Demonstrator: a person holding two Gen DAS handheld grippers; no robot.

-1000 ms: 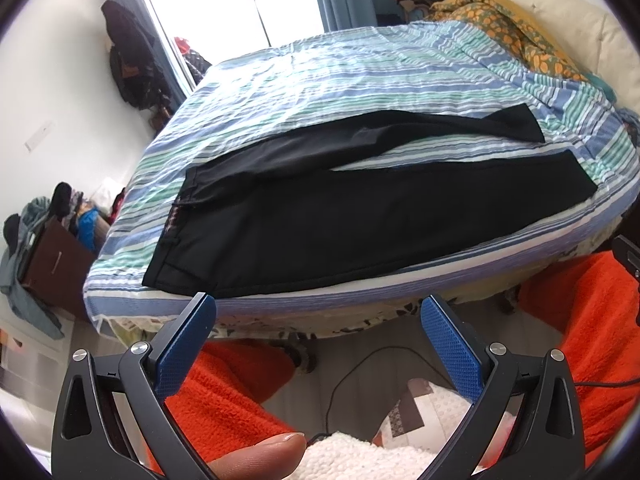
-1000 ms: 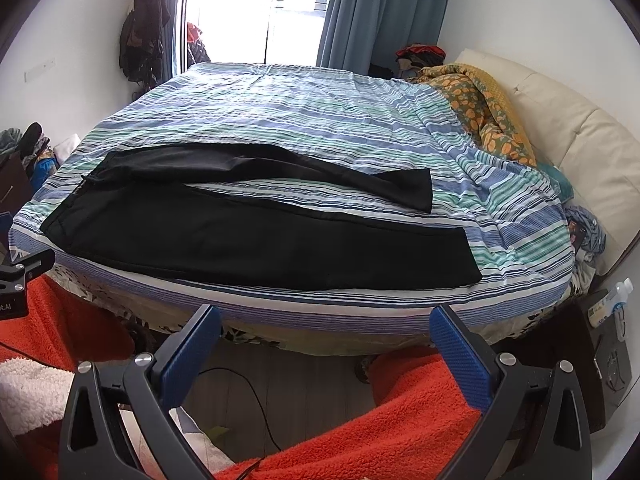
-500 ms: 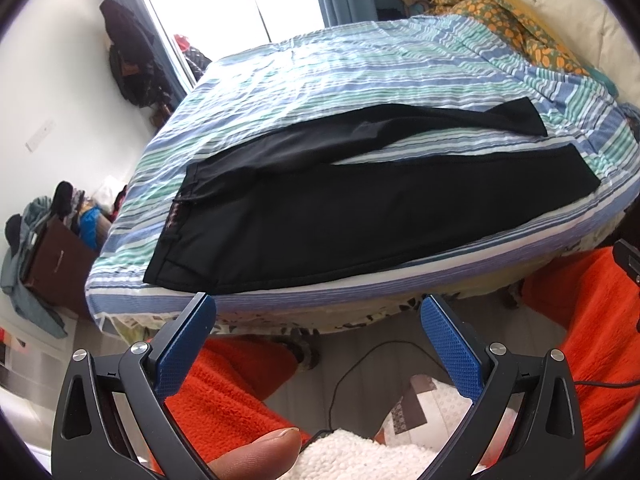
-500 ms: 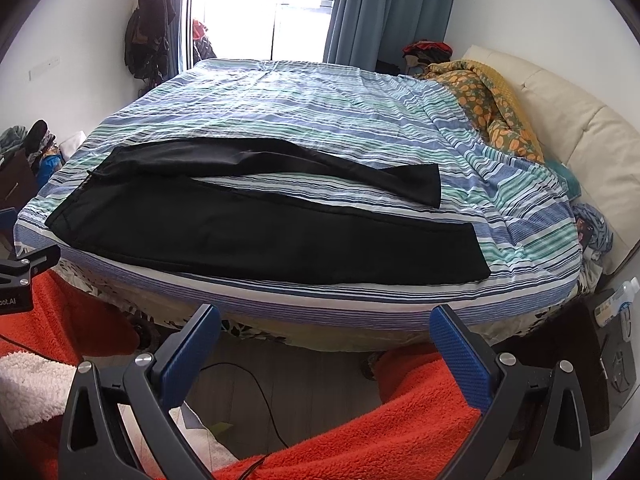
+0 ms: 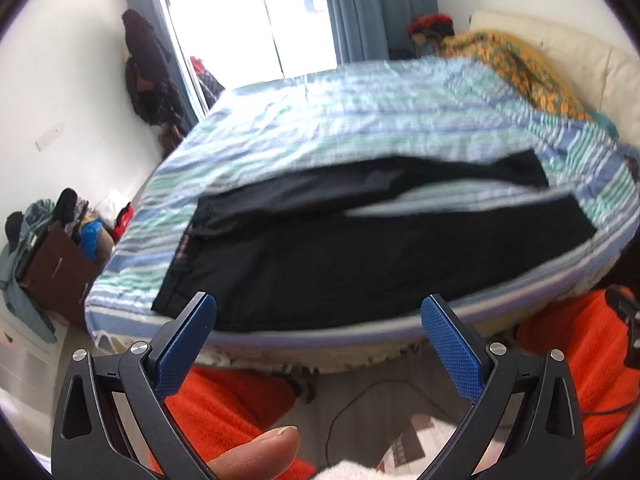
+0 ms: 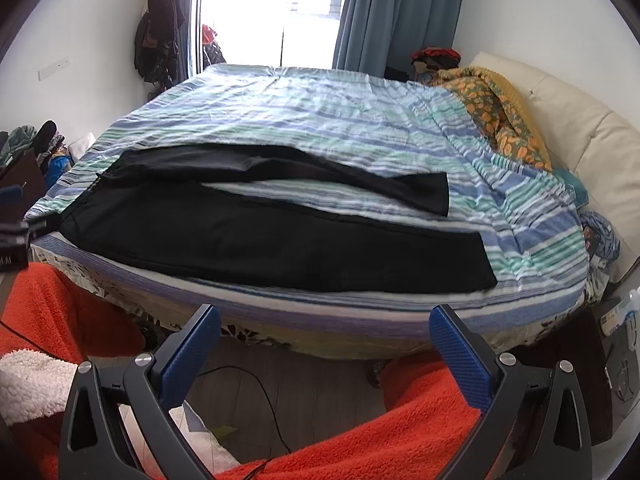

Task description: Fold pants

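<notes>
Black pants (image 5: 360, 256) lie spread flat on the striped bed (image 5: 360, 128), waistband at the left, both legs running right and splayed apart. They also show in the right wrist view (image 6: 260, 236). My left gripper (image 5: 318, 310) is open and empty, held just before the bed's near edge below the waist end. My right gripper (image 6: 324, 320) is open and empty, held before the near edge below the lower leg (image 6: 400, 260). Neither touches the cloth.
A yellow-orange patterned quilt (image 6: 500, 120) and a cream headboard (image 6: 580, 140) lie at the bed's right. Orange fleece-clad legs (image 6: 400, 432) and a floor cable (image 6: 256, 392) are below. A cluttered brown cabinet (image 5: 56, 268) stands left of the bed, and a dark nightstand (image 6: 600, 360) stands right.
Both grippers have moved toward the bed and tilted; the bed and pants appear larger and lower in both views. Both stay open.
</notes>
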